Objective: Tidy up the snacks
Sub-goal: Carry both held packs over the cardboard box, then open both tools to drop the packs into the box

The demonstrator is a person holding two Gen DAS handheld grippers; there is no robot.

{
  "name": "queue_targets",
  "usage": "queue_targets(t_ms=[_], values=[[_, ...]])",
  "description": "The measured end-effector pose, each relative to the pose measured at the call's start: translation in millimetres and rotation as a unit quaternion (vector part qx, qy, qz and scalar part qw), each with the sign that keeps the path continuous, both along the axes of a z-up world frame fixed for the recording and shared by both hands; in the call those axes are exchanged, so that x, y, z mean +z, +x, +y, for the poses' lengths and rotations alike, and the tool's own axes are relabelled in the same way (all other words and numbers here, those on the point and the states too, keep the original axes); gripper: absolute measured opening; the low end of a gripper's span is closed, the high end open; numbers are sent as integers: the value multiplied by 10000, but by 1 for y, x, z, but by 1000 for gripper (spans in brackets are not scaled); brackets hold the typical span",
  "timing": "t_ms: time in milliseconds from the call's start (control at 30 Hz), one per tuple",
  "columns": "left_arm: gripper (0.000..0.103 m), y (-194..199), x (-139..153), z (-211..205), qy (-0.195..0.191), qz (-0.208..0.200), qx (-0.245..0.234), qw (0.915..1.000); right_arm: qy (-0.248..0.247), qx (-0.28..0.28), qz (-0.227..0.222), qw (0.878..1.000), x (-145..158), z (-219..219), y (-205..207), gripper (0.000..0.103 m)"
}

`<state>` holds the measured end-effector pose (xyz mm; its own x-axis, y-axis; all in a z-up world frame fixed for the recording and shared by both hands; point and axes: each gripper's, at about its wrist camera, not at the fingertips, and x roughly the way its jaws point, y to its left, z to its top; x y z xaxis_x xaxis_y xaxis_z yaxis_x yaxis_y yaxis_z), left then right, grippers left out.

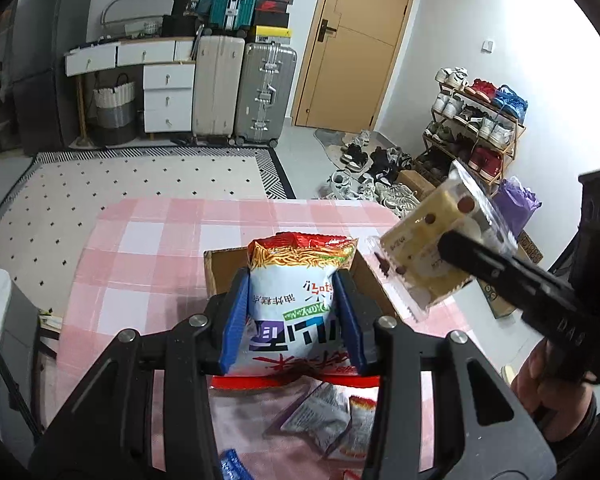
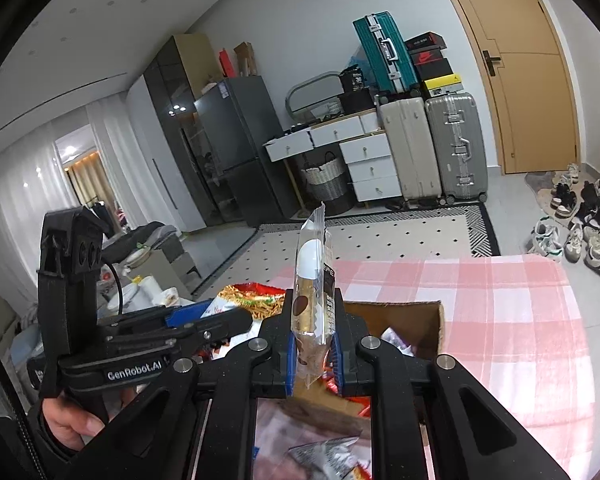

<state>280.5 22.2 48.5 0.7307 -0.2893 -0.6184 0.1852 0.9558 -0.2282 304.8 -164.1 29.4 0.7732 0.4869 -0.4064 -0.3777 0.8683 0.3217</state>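
My left gripper (image 1: 292, 284) is shut on a white and red noodle-snack bag (image 1: 296, 304) and holds it above the near side of an open cardboard box (image 1: 220, 276) on the pink checked tablecloth (image 1: 160, 240). My right gripper (image 2: 314, 300) is shut on a clear-wrapped pastry packet (image 2: 312, 288), held upright on edge above the same box (image 2: 432, 320). In the left wrist view that packet (image 1: 432, 248) hangs to the right of the box. In the right wrist view the noodle bag (image 2: 248, 300) and left gripper (image 2: 204, 320) are to the left.
More snack packets (image 1: 332, 420) lie on the cloth below the grippers, and some lie inside the box (image 2: 396, 336). Beyond the table are a patterned rug (image 1: 140, 176), suitcases (image 1: 244, 92), white drawers (image 1: 168, 96), a door (image 1: 360, 40) and a shoe rack (image 1: 476, 120).
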Motion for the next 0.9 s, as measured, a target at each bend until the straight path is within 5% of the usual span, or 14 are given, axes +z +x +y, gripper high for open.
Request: queue_targets(t_ms=[600,767,833,900], values=[[40,102,-31,-23,38,327,-44,9994,-236,-169,522,9982,-40,-1,63,14],[53,118,-45,-20,-17,413,22,9991,-190,-233,624,9976,-50,-5,72,24],[75,119,-47,-18,1,391,32,9992,-173,-270,619,9976,-51,-7,71,33],[77,117,-48,-16,129,319,100,9994,-168,-276,569,9979,-50,-9,70,33]])
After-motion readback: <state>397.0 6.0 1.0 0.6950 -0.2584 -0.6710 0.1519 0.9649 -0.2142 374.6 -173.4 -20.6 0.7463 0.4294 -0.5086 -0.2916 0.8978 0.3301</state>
